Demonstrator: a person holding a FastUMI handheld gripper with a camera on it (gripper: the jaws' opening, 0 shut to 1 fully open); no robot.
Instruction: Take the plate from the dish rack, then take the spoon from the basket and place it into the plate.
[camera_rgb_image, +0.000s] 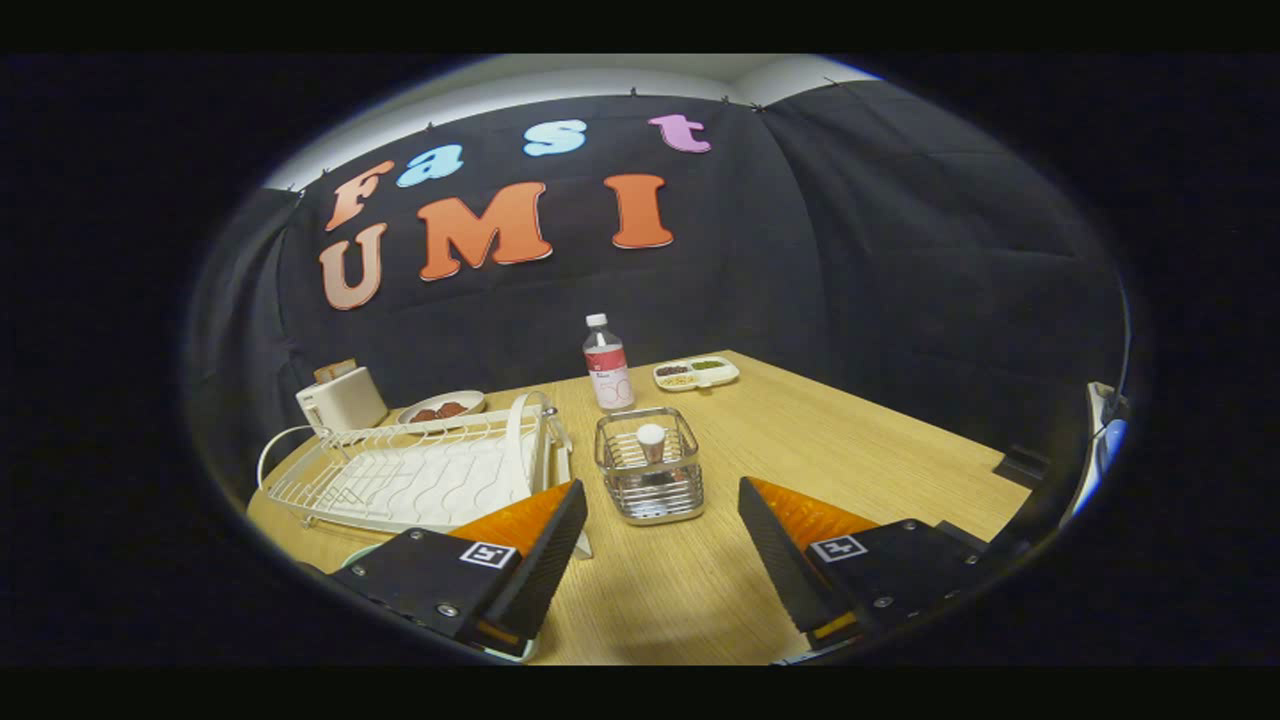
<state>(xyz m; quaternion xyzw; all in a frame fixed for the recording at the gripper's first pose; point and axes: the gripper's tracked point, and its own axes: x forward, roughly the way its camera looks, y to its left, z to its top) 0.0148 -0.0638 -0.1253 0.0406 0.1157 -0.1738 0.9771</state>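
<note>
My gripper (660, 488) is open and holds nothing; its fingers stand wide apart above the wooden table (850, 470). Just ahead, between the fingertips, stands a small wire basket (650, 490). A spoon stands upright in it, its rounded white handle end (651, 437) poking up. The white wire dish rack (420, 475) lies to the left of the basket, beyond the left finger, with no plate standing in its slots. A pale rim (362, 552), perhaps the plate, peeks out on the table beneath the left finger; most of it is hidden.
Behind the rack are a white toaster (342, 398) and a dish of brown food (441, 408). A capped bottle (608, 365) and a compartment snack tray (696, 373) stand at the far table edge. The table's right edge runs diagonally, with a dark object (1020, 466) near it.
</note>
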